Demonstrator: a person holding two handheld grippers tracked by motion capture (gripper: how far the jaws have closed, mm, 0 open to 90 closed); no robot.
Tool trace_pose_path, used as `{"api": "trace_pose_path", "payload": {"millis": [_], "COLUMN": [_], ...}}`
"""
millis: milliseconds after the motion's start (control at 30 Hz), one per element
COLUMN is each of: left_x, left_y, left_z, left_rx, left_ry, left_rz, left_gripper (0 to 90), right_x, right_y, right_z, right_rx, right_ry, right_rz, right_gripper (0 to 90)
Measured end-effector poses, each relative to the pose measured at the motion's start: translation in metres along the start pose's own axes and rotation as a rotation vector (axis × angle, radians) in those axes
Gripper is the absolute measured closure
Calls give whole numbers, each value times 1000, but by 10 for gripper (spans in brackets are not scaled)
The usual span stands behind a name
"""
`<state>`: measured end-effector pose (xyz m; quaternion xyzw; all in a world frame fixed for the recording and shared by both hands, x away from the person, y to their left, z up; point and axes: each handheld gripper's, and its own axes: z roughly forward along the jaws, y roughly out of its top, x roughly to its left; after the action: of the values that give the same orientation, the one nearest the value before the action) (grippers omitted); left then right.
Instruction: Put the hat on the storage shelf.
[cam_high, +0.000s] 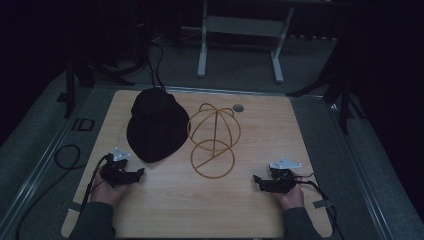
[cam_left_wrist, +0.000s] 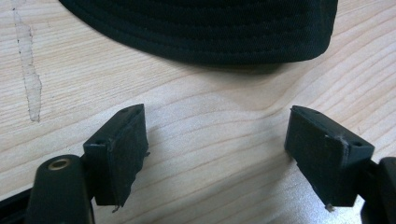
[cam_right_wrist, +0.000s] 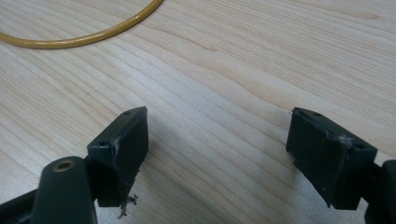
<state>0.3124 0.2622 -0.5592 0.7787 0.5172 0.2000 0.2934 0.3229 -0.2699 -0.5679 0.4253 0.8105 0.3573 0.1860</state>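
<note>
High view: left gripper (cam_high: 141, 171) and right gripper (cam_high: 256, 178), jaws apart and empty, rest near black hat (cam_high: 156, 125) and wire stand (cam_high: 213, 140). Approach step, probably; next, grasp hat brim.

- In the left gripper view we see only the brim of the black hat (cam_left_wrist: 205, 32); the top edge cuts off the rest.
- In the right gripper view the yellow wire stand (cam_right_wrist: 88, 37) shows as one arc, the rest cut off.
- The surroundings beyond the table (cam_high: 165, 210) in the high view are too dark for us to make out.
</note>
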Motion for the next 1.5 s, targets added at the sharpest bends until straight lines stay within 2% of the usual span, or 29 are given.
{"api": "trace_pose_path", "payload": {"millis": [133,167,233,333,533,633,767,967,1033,1067,1267,1500], "left_x": [2,2,4,4,1,3,4,6,6,10,17,23], "left_y": [1,1,0,1,0,4,6,12,12,16,28,44], "left_z": [-2,-3,-4,-5,-6,-7,-8,-10,-10,-15,-28,-39], "left_rx": [11,11,11,13,7,42,61,70,70,66,67,76], "left_ry": [-6,-9,-13,1,13,20,1,-24,-24,-41,-56,-53], "left_rz": [3,5,10,-11,-24,-30,-5,46,46,69,116,168], "left_gripper": [257,300,327,371,412,481,534,560,564,568,570,570], "right_x": [0,-1,-1,-2,-3,-3,-3,-3,-3,-3,-3,-3], "right_y": [0,1,1,2,2,2,2,2,2,2,2,2], "right_z": [0,1,1,2,2,2,2,3,3,3,3,3], "right_rx": [-1,0,1,0,-1,0,0,-1,-1,-1,-1,-1], "right_ry": [5,9,14,18,22,25,26,28,28,28,28,28], "right_rz": [-4,-8,-12,-16,-22,-25,-25,-26,-26,-26,-26,-26], "right_gripper": [208,208,208,208,208,208,208,208,208,208,208,208]}}
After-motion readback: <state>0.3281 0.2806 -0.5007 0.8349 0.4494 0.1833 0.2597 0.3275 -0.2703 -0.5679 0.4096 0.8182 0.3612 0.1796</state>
